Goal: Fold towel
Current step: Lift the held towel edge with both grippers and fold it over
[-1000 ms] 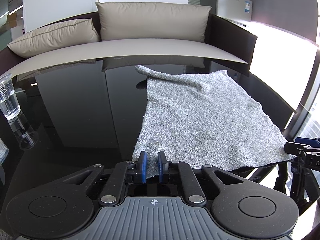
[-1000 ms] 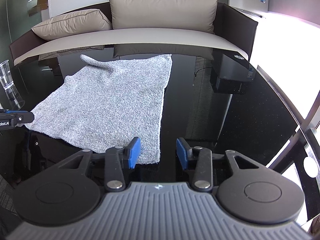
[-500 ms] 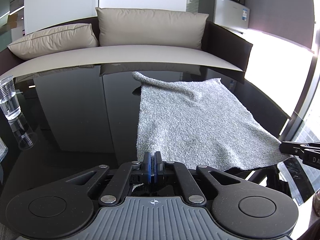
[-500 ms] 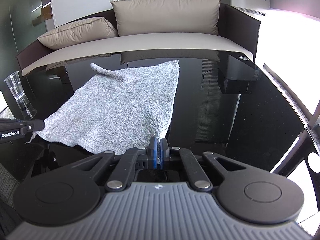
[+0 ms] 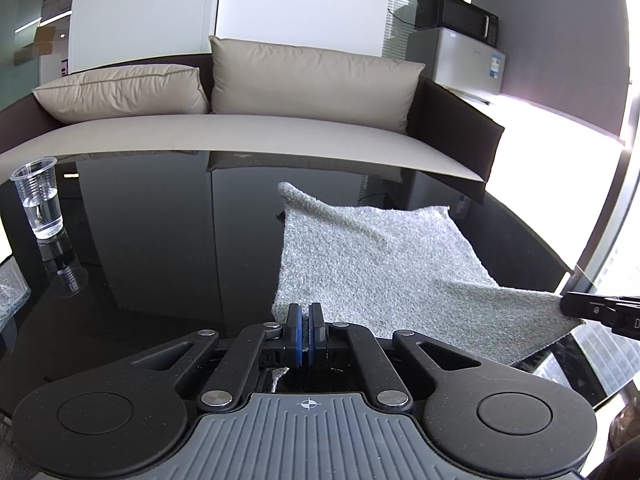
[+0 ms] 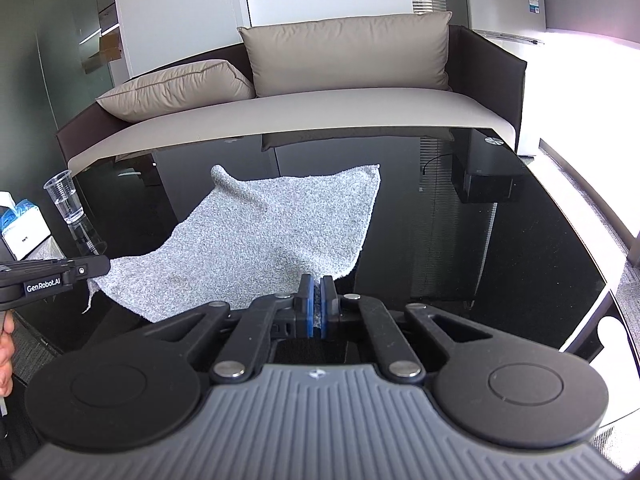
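**Towel held by its two near corners above the table**

One grey towel (image 6: 276, 236) is seen stretched from the black glass table (image 6: 500, 264) toward the cameras, its long axis running from the near edge to the sofa (image 6: 320, 108). Its far end rests on the table, with one far corner curled upward; the near edge is raised. The left gripper (image 5: 305, 330) is clenched on the near left corner, and the right gripper (image 6: 317, 306) is clamped on the near right corner. Two beige cushions (image 5: 312, 80) are counted on the sofa. One clear plastic cup (image 5: 38, 196) stands on the table, well apart from the towel to its left.
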Demonstrator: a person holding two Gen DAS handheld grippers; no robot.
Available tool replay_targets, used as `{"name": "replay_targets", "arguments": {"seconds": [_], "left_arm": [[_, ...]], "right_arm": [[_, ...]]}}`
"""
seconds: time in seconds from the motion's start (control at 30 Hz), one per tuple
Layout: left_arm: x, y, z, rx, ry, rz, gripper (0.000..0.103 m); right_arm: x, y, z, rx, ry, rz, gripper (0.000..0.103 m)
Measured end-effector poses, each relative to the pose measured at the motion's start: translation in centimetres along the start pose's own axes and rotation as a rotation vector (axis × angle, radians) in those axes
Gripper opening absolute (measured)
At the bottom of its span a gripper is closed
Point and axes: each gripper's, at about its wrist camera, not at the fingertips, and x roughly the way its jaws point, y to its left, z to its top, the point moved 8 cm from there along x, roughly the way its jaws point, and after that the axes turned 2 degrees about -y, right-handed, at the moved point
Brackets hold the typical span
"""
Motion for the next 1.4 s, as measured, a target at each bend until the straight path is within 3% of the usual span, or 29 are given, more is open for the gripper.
{"name": "replay_targets", "arguments": {"seconds": [0.6, 1.03, 1.4], "left_arm": [[3.4, 0.1, 5.7, 0.009, -0.064, 0.022, 0.003], [9.6, -0.7, 8.5, 0.030, -0.048, 0.030, 0.003], [14.3, 0.0, 8.8, 0.039, -0.012, 0.044, 0.003]], "right_arm": [[2.0, -0.6, 5.6, -0.010, -0.079, -0.008, 0.003], [7.4, -2.4, 8.1, 0.028, -0.075, -0.026, 0.003], [11.8, -3.6, 9.4, 0.047, -0.063, -0.027, 0.003]]}}
